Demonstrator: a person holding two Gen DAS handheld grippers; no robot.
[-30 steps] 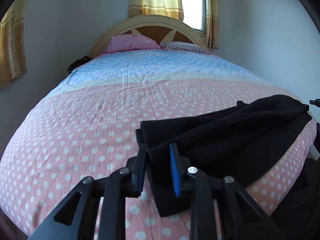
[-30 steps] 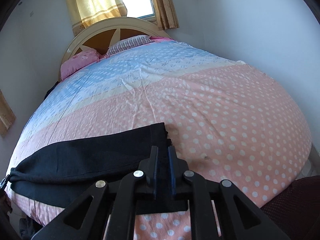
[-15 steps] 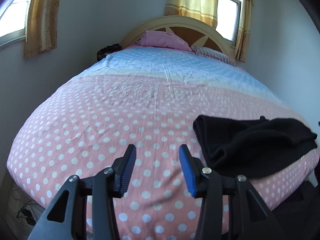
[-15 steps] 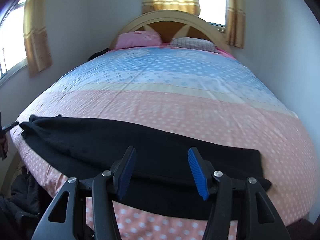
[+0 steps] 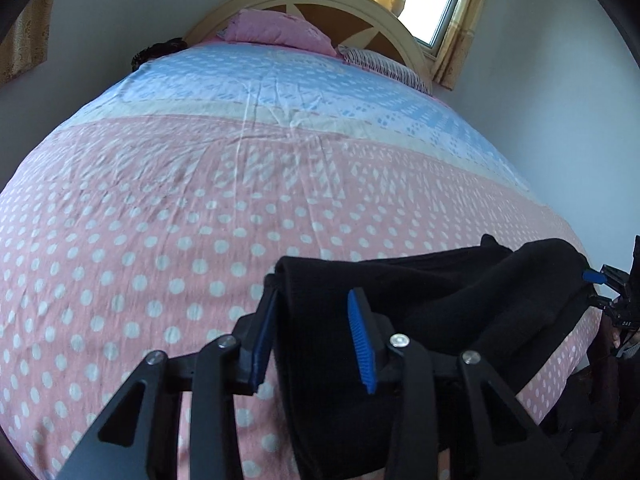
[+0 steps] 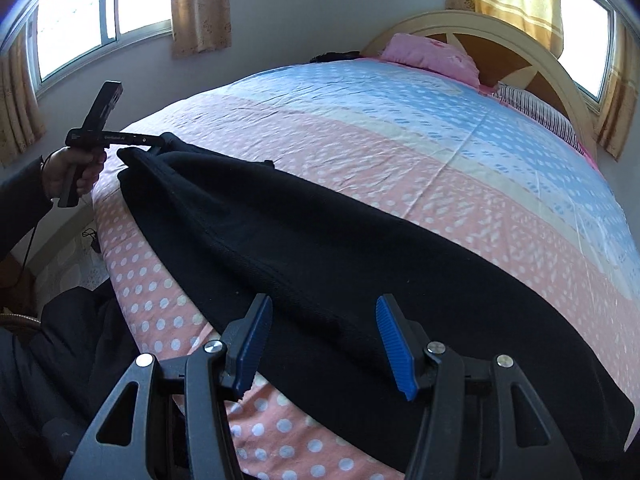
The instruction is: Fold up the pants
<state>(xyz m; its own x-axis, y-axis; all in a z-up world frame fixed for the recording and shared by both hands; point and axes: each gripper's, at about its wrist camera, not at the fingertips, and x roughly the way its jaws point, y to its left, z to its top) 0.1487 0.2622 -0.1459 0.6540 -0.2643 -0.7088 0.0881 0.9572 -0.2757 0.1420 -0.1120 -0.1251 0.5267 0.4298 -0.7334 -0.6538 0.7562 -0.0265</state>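
Lying lengthwise near the bed's close edge, the black pants (image 6: 340,264) stretched from the left of the right wrist frame down to its lower right corner. My right gripper (image 6: 324,344) hovered over their middle at the bottom of that frame, its blue-padded fingers (image 6: 394,346) spread wide and holding nothing. In the left wrist view, one end of the pants (image 5: 400,292) filled the lower right, and my left gripper (image 5: 314,340) had its fingers parted with the fabric edge lying between them, not pinched. The left gripper (image 6: 158,140) also appeared at the left of the right wrist frame, held by my left hand (image 6: 74,168). The polka-dot bedsheet (image 5: 160,240) covered the bed; a pink pillow (image 5: 280,34) sat at the top.
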